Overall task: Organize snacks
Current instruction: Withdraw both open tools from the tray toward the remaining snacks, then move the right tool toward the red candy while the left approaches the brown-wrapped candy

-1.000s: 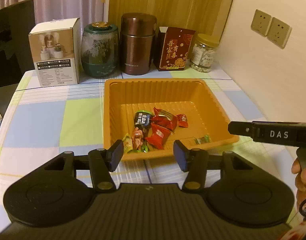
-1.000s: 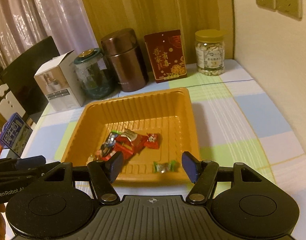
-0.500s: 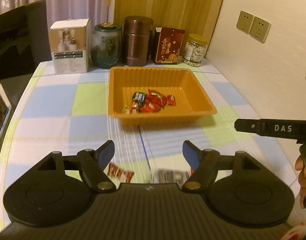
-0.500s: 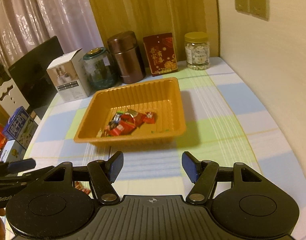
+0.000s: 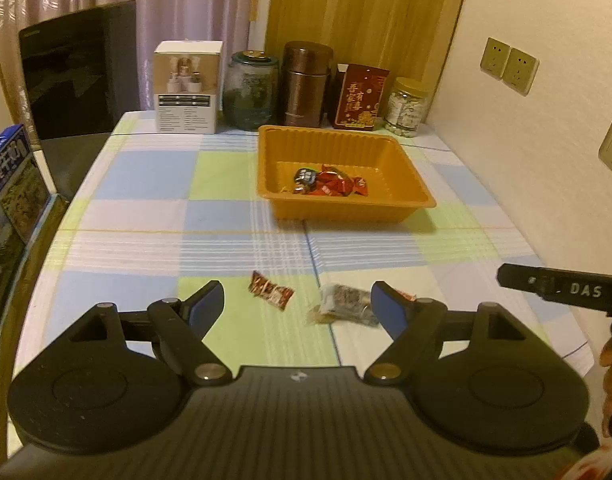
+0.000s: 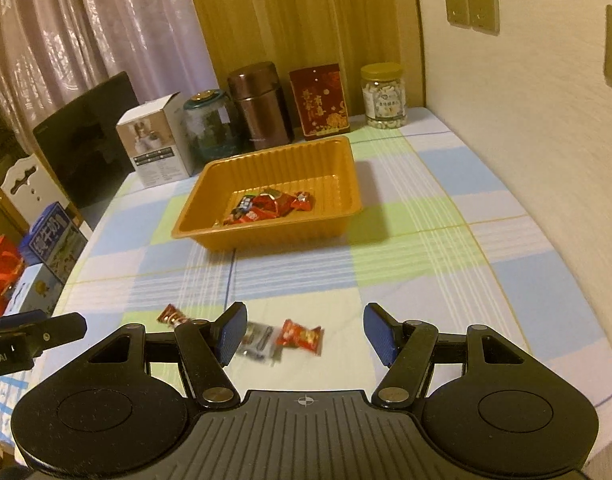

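Along the far edge of the checked table (image 5: pixel 154 208) stand five things in a row: a white box (image 5: pixel 186 87), a green glass jar (image 5: pixel 251 90), a brown metal canister (image 5: pixel 307 83), a red card box (image 5: pixel 360 97) and a clear jar with a yellow lid (image 5: pixel 407 106). A dark chair (image 5: pixel 80 68) sits at ten o'clock off the table's corner, and blue cartons (image 5: pixel 10 188) are stacked at nine o'clock beyond the table's left edge. Two wall sockets (image 5: pixel 509 65) sit side by side at two o'clock, with another lower down.

The orange tray (image 5: pixel 394 168) rests at twelve o'clock in front of the row, holding a small heap of wrapped snacks (image 5: pixel 330 181), mostly red with one dark; their exact number is unclear.

Three loose snacks lie on the near cloth, well apart from the tray: a red candy (image 5: pixel 271 291), a grey packet (image 5: pixel 344 304) and a red packet (image 6: pixel 300 336) in the right wrist view. Nothing stands between them and the tray.

The left gripper (image 5: pixel 297 304) is widening its tongs, nothing between the pads. The right gripper (image 6: pixel 305 330) holds its tongs moderately wide and empty above the packets.
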A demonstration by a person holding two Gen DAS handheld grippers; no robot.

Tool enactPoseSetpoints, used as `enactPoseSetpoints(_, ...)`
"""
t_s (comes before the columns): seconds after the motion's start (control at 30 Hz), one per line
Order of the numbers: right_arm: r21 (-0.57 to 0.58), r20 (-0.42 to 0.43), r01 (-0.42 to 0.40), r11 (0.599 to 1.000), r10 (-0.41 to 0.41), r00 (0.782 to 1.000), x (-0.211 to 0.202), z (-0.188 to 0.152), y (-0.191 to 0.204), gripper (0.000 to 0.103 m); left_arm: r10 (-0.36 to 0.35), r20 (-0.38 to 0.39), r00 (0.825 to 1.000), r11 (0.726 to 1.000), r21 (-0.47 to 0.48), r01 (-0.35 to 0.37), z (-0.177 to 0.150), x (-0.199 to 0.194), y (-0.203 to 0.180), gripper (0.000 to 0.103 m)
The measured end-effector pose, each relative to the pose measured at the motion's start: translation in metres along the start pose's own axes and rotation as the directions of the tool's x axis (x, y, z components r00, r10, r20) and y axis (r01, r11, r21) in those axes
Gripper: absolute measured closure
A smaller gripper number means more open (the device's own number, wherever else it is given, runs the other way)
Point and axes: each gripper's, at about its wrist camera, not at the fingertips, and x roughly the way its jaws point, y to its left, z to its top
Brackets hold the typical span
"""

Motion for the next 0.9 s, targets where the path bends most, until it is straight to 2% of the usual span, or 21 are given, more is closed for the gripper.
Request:
enactPoseSetpoints(0.33,-0.038,0.007,-0.008,0.999,0.008,1.000,-0.022,-0.026,0.013,0.038,0.040,-0.001,0.999,0.998,0.040,-0.040,-0.031,-0.023,0.002,0.022)
enactPoseSetpoints(0.5,-0.029,-0.014,-0.016,0.999,0.016,1.000,-0.023,-0.039,0.013,0.038,0.034,-0.021,0.999,0.998,0.048,-0.033,-0.045,-0.024,-0.001,0.022)
enactPoseSetpoints(0.9,-0.023,-0.029,-0.020,1.000,0.019,0.999,-0.026,-0.049,0.011,0.038,0.027,-0.033,0.999,0.998,0.055,-0.025,-0.055,-0.021,-0.004,0.020)
